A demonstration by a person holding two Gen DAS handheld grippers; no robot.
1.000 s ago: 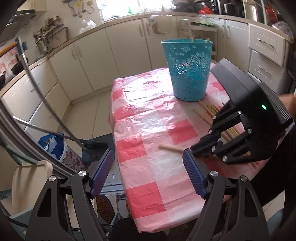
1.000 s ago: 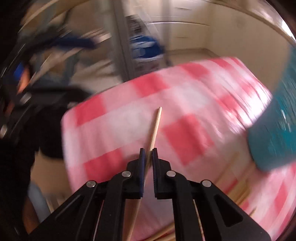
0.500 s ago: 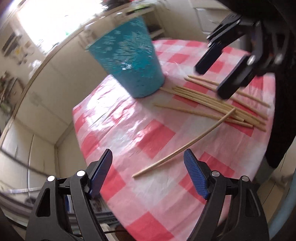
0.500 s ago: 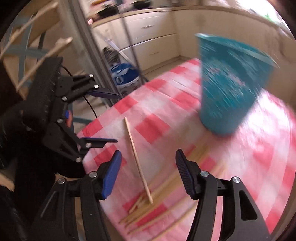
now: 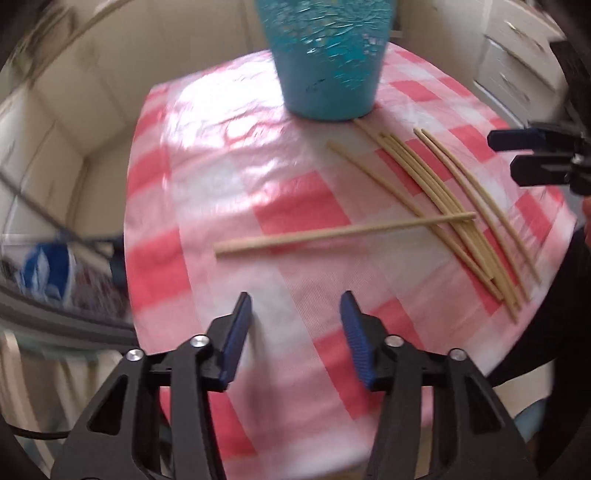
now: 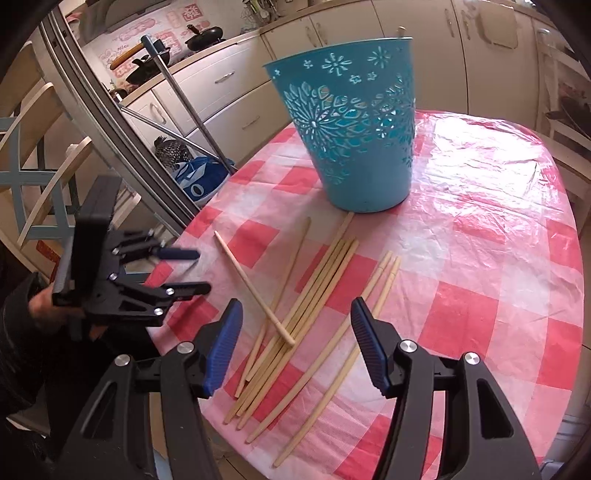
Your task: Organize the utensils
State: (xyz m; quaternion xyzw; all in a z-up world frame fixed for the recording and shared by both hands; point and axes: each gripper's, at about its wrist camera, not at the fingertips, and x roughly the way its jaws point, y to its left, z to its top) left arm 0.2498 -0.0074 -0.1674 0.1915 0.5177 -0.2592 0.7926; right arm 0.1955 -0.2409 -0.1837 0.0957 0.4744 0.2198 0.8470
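Your left gripper is spread wide with nothing between its pads, hovering over the checked cloth on the near side of the bucket. Your right gripper is likewise released and empty, held above the loose chopsticks.

Most of the task looks undone. A chopstick tip pokes up past the far rim of the bucket, so at least one seems to be inside already; how many more are in there you cannot tell through the cut-out pattern. Everything else is on the cloth, on your side of the bucket.

One group lies roughly parallel, fanning out from the bucket's foot toward you, its far ends close to the base. A pair sits just to the right of that group. One stray stick lies crosswise: its thick end rests on top of the fan, its thin end points away from the group, toward the table edge on the left gripper's side.

By my count, nine or so sticks remain outside the bucket, though the overlap makes the number uncertain.

The stray is the natural next pick, in my judgement. It is the one lying in front of your left gripper, and it sits on top of the others, so lifting it should not disturb them.
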